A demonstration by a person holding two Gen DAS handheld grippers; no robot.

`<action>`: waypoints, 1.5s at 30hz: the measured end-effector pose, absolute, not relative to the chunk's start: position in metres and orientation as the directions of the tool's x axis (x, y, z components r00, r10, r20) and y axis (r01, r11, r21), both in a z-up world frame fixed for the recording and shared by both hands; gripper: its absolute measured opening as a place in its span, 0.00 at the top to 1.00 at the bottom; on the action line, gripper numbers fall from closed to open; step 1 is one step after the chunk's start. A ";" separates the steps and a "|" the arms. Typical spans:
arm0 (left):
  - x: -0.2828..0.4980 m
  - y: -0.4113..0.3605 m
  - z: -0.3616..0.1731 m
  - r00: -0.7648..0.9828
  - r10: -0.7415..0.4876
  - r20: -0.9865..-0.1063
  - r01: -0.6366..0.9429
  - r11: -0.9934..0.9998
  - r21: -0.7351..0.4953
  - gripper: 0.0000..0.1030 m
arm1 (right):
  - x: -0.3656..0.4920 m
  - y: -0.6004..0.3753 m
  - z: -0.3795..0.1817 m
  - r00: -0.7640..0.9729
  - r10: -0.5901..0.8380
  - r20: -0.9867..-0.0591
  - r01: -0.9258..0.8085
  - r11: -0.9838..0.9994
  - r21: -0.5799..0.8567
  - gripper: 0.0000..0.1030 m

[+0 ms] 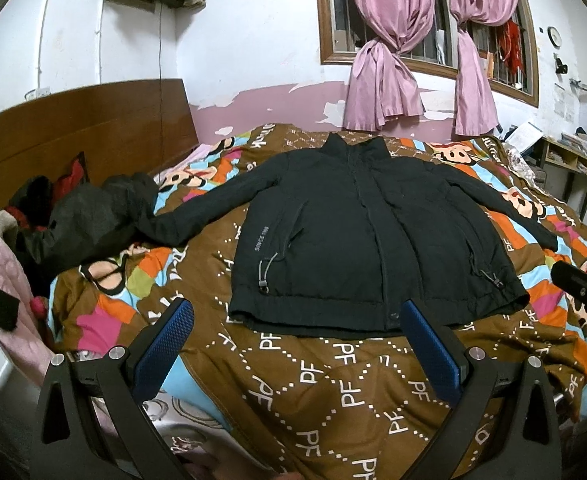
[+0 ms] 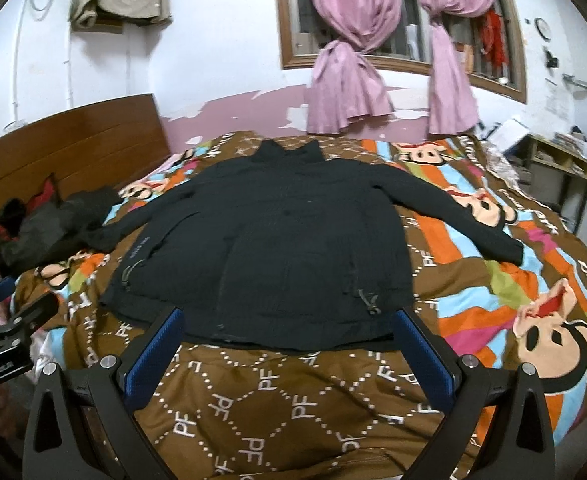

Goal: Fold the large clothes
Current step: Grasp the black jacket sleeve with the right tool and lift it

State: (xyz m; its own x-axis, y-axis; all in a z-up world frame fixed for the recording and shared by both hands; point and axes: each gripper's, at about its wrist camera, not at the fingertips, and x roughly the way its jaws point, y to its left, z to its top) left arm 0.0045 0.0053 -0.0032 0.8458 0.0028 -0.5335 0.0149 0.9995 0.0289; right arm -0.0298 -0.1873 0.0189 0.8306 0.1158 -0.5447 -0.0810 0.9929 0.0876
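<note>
Left wrist view: black zip-front jacket with stand collar [image 1: 373, 232] lies flat, front up, on the brown patterned quilt with cartoon-monkey print [image 1: 333, 380]. Collar at 12 o'clock, hem at 6, sleeves out toward 9 and 3. Judgement: spread like this so both sleeves and side seams are reachable for the first fold; nothing folded yet.

Left gripper [image 1: 297, 320] hovers over bare quilt just short of the hem, jaws spread wide, blue pads [image 1: 173, 340] empty. Right gripper [image 2: 289, 328], seen from its own camera, sits likewise at the hem edge, jaws spread, holding nothing. Each one's tip shows in the other's view: right at 3 o'clock, left at 9.

Left sleeve cuff [image 1: 161, 228] ends touching a dark heap of crumpled clothes [image 1: 89, 216] at 9 o'clock, by the wooden headboard [image 1: 81, 132]. Risk, my guess: a grab there could snag the heap. Right sleeve cuff [image 2: 505, 248] lies free on the quilt at 3 o'clock.

Hem drawcords with toggles [image 1: 265, 280] dangle near both bottom corners; could catch a finger.

Likely next: each gripper takes a sleeve or a hem corner and folds inward. Puffy fabric will probably spring back, so a deep pinch is needed.

Pink tied curtains [image 1: 381, 80] at 12 o'clock, irrelevant.
</note>
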 end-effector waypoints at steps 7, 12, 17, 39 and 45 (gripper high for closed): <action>0.017 -0.005 0.017 0.826 0.017 -0.563 0.015 0.998 0.053 0.02 | -0.018 -0.199 0.040 0.804 0.084 -0.589 -0.027 0.994 0.104 0.00; 0.044 -0.013 0.055 0.815 -0.016 -0.579 0.042 0.999 0.031 0.02 | 0.006 -0.212 0.087 0.793 0.130 -0.596 -0.073 0.990 0.118 0.00; 0.087 -0.033 0.083 0.812 -0.056 -0.580 0.099 0.994 0.043 0.02 | 0.038 -0.241 0.124 0.814 0.092 -0.573 -0.045 0.994 0.096 0.00; 0.344 -0.160 0.009 0.749 -0.257 -0.611 0.273 0.959 -0.069 0.02 | 0.237 -0.487 -0.037 0.695 -0.008 -0.719 0.354 0.874 0.333 0.00; 0.418 -0.203 -0.030 0.706 -0.349 -0.616 0.325 0.933 -0.156 0.02 | 0.252 -0.548 -0.115 0.700 0.053 -0.712 0.486 0.695 0.530 0.00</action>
State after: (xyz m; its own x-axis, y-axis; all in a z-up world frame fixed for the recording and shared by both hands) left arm 0.4176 -0.2029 -0.0298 0.7064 -0.3488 -0.6159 0.3249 0.9329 -0.1556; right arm 0.2522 -0.5479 -0.1151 0.7002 0.0533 -0.7119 0.4862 0.6947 0.5302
